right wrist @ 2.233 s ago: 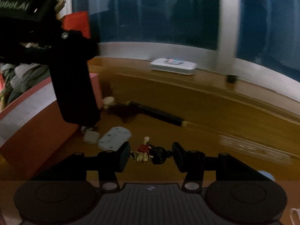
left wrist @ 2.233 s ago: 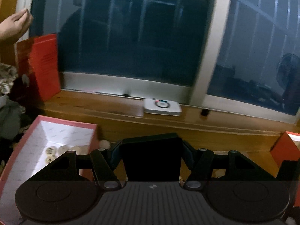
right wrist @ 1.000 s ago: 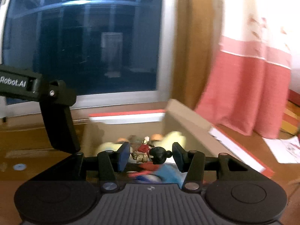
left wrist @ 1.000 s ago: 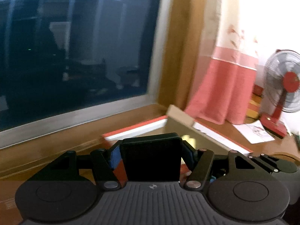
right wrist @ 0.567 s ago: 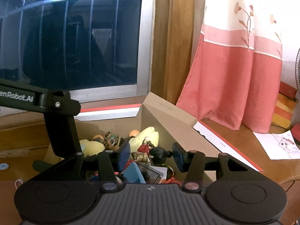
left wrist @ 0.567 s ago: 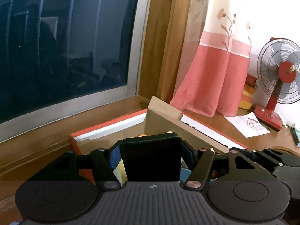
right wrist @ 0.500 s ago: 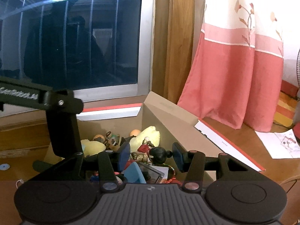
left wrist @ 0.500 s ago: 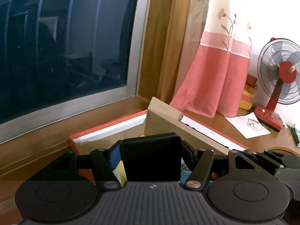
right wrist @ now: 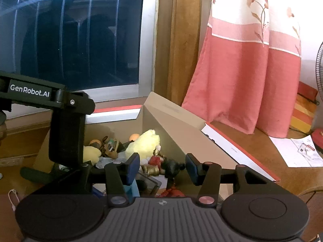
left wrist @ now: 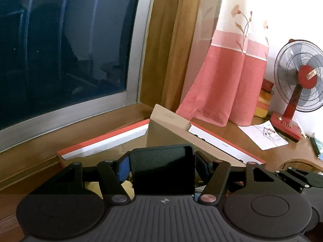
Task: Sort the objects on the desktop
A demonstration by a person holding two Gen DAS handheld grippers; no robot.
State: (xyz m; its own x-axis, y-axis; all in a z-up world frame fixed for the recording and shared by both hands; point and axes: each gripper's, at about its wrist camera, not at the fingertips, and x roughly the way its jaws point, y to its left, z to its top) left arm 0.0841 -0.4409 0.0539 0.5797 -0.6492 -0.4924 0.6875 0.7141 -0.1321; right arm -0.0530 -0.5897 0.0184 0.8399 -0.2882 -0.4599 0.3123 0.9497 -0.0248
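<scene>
Over the cardboard box (right wrist: 171,121), both of your grippers hang loaded.
Your right gripper (right wrist: 162,166) has its pads apart around a small figurine (right wrist: 161,166); contact at either pad is unclear. Your left gripper (left wrist: 162,164) is clamped on a black block (left wrist: 162,169). Yellow plush toys (right wrist: 144,144) lie inside the box, which rests on the wooden surface (right wrist: 252,151).

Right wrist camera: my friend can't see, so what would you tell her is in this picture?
The right gripper holds a small toy figure over an open cardboard box full of toys, including a fluffy yellow one. The left gripper hangs over the box too, holding a black block. Behind are a dark window and a pink curtain.
</scene>
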